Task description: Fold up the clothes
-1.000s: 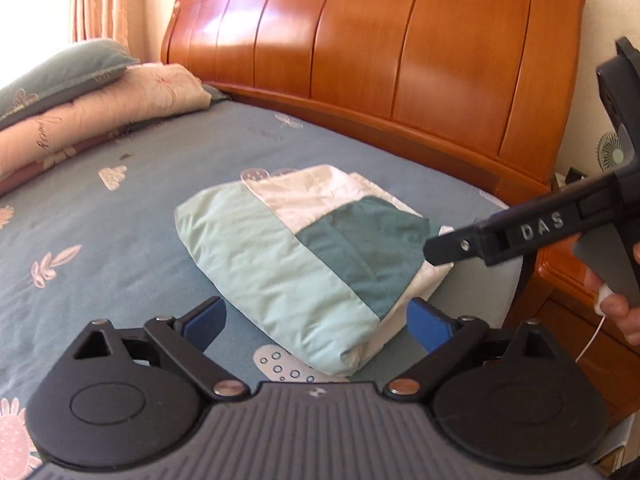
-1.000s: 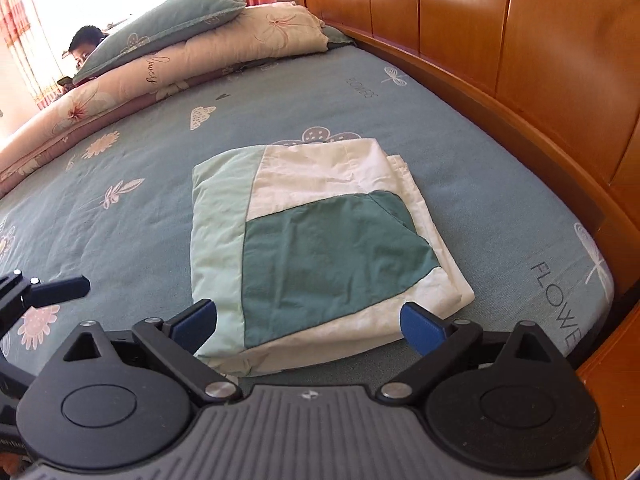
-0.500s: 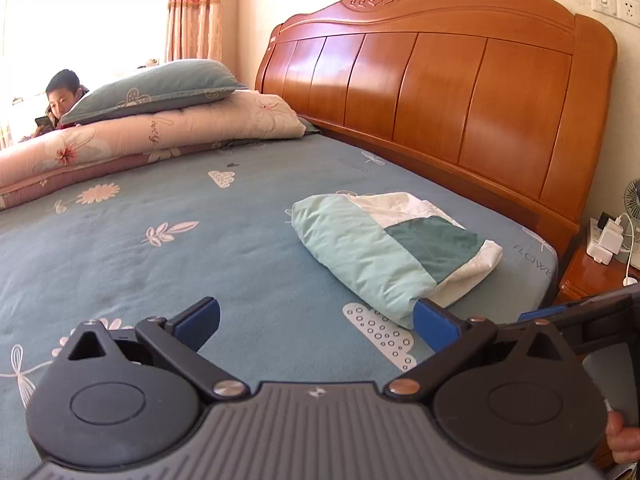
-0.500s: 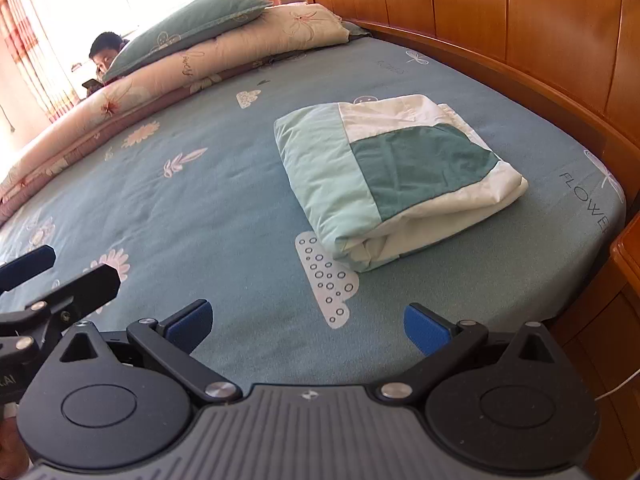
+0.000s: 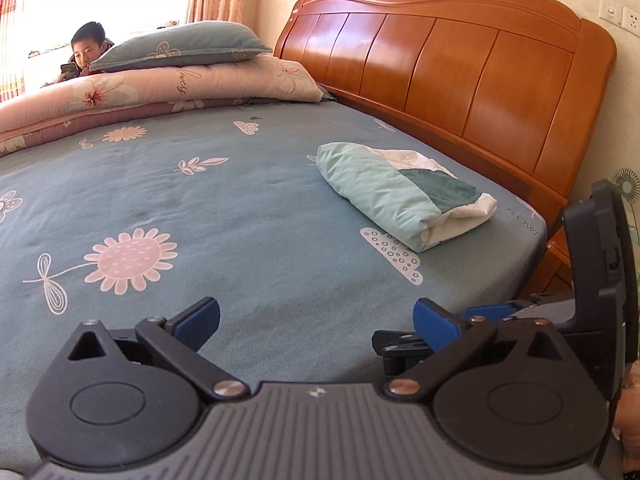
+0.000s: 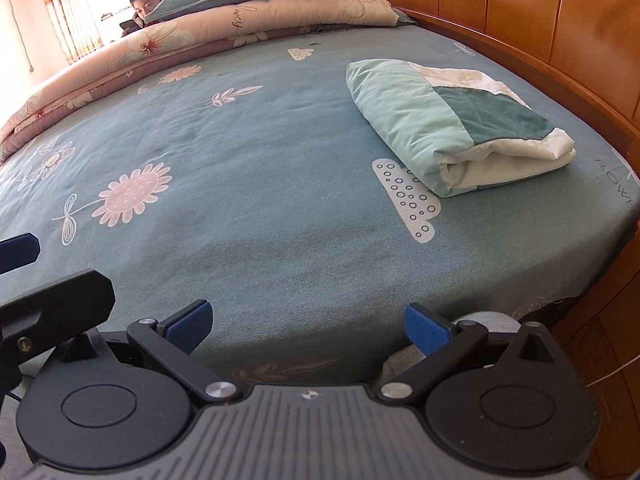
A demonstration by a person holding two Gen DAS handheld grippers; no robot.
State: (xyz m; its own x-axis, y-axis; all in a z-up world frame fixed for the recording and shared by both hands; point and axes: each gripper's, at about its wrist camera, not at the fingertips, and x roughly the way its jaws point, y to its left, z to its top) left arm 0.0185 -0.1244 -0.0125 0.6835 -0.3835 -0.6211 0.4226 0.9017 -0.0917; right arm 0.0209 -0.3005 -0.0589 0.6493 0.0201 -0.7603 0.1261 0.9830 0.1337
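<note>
Nearest in each wrist view is that camera's own gripper. The left gripper point(image 5: 316, 320) has its blue-padded fingers spread wide with nothing between them, hanging over the near edge of the bed. The right gripper point(image 6: 308, 322) is likewise spread and empty; it also shows at the right edge of the left view, just beside the left one.

Beyond them lies a broad bare stretch of the teal bedsheet point(image 6: 248, 184), printed with pale flowers and dotted clouds.

Farther off, to the right and near the wooden headboard point(image 5: 460, 80), sits the folded garment point(image 6: 452, 128), well apart from both grippers. It is a compact, squared bundle in pale mint, white and dark green panels, and the fold looks finished. The open white layers face the near right, while the rounded mint fold runs along its left side.

The cloth looks light, soft and limp, probably a thin smooth weave that could slip between layers. If it must be moved, the safer hold is likely the closed mint fold, pinched through all layers at two spots, since lifting by the loose white edges would probably let the bundle fall open.

At the far left, stacked floral quilts point(image 5: 152, 96) carry a teal pillow point(image 5: 180, 46), with a person point(image 5: 86, 54) behind them.
</note>
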